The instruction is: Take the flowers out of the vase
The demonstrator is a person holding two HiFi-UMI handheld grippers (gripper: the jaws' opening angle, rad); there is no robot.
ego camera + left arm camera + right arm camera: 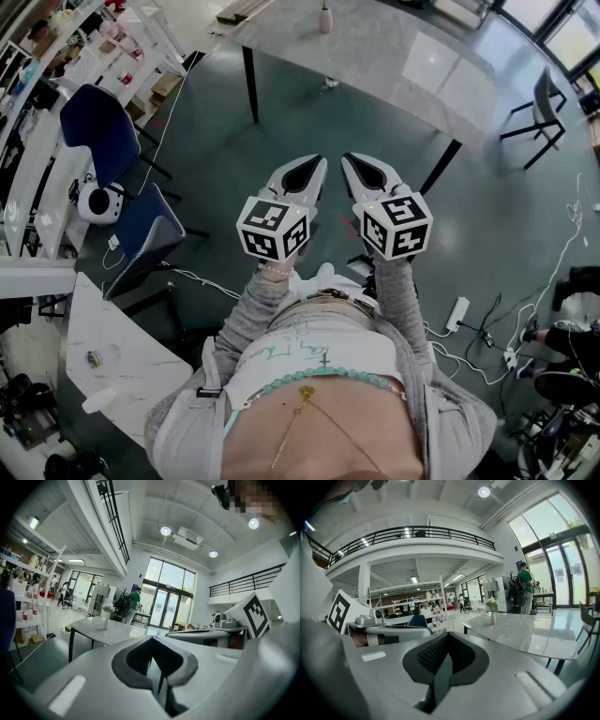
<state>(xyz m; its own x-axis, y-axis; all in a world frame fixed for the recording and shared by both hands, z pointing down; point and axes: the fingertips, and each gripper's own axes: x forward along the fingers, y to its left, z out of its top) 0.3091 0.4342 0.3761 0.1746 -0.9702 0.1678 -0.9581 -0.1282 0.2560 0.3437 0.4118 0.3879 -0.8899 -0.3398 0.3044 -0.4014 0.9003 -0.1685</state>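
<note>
The big grey table (375,66) stands well ahead of the person. The left gripper (317,167) and right gripper (349,163) sit side by side, jaws pressed together (nothing in them). Far past them, on the table, stands the little vase (325,19) with the flowers (491,603) in it.

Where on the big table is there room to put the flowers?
Nearly all of the table is bare, from the vase at its far edge to the near edge. The floor by the power strip is crowded.
</note>
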